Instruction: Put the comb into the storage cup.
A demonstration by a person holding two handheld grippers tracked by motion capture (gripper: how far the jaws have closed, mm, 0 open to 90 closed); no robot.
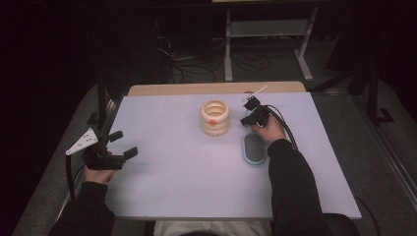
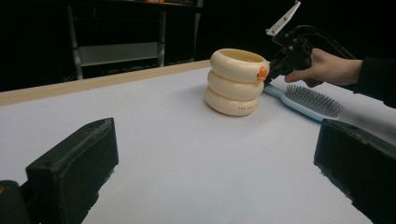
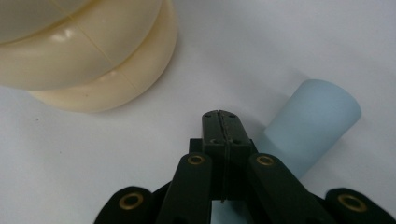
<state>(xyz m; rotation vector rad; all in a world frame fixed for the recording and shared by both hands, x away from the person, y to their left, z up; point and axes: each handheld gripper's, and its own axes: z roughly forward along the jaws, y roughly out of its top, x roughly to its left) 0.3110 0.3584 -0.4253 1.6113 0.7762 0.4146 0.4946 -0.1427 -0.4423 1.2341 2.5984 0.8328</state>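
Note:
A cream holder [image 1: 215, 118] made of stacked rings, with an orange mark on its side, stands in the middle of the white table [image 1: 172, 172]. Just right of it lies a light blue hairbrush [image 1: 254, 148], bristles up, its handle pointing away from me. My right gripper [image 1: 247, 118] sits over that handle, close to the holder. In the right gripper view its jaws [image 3: 219, 126] are pressed together with nothing between them, and the handle [image 3: 313, 121] lies under and beside them. My left gripper [image 1: 118, 147] rests at the table's left edge, its jaws [image 2: 215, 177] wide apart and empty.
A wooden strip [image 1: 216, 88] runs along the table's far edge. Beyond it the dark floor holds cables and a metal frame [image 1: 268, 44]. White table surface stretches between the left gripper and the holder [image 2: 236, 81].

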